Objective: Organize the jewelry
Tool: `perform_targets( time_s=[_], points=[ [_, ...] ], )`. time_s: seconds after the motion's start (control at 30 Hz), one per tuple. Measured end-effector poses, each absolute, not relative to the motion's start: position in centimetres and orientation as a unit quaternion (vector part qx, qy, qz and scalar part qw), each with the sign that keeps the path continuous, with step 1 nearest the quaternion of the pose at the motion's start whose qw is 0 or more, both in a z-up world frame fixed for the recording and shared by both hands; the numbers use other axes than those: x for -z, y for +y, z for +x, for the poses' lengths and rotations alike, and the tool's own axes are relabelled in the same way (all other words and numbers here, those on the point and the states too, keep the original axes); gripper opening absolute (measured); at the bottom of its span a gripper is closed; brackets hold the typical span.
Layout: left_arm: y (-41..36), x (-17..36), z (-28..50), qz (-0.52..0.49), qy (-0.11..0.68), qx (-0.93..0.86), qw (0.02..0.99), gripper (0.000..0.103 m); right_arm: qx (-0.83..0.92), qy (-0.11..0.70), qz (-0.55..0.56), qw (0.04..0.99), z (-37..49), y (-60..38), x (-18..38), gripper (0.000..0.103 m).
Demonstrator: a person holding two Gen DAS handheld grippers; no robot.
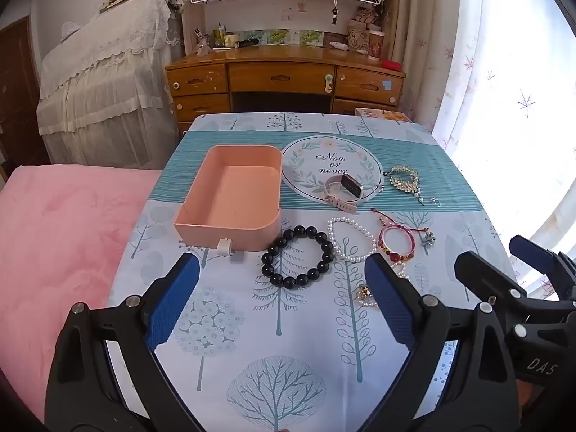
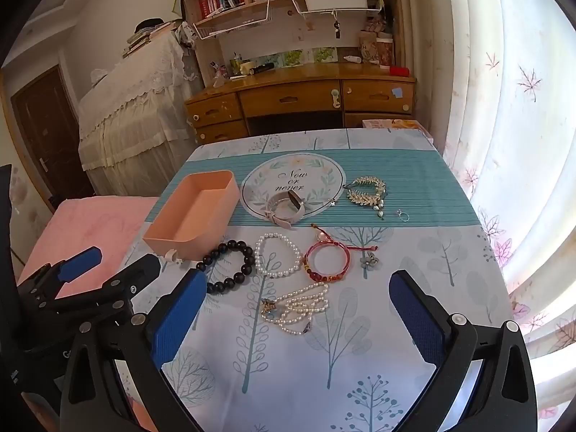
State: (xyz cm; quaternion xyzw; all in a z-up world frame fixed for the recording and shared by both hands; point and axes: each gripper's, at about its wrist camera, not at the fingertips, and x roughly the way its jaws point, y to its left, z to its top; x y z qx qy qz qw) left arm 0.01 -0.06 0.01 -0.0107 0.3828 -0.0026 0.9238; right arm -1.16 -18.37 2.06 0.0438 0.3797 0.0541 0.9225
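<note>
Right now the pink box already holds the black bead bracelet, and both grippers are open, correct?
Not quite. The pink box is empty; the black bead bracelet lies on the tablecloth beside it, as the left wrist view shows. Both grippers are open.

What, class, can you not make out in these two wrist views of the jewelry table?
- Left wrist view: the pearl necklace is mostly hidden behind the left gripper finger.
- Right wrist view: the pink box floor is partly hidden by its near wall.
- Both views: the small ring is too small for detail.
- Both views: the table's near edge is cut off.
</note>
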Motion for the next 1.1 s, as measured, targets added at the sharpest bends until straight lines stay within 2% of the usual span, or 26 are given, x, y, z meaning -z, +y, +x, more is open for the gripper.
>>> perform_targets(
  time_s=[0.3,1.1],
  points=[
    [-0.2,-1.5,-0.2,-0.003,0.374,-0.003,0.927,0.092,-0.057,0.38,0.045,0.922,-1.1,-18.4,-1.8,0.103],
    [-0.3,-1.1,-0.6,-0.009,0.367,-0.005,0.93,0.092,-0.063,0.366,0.041,0.928,-1.5,-17.9,-2.9,0.103]
  ],
)
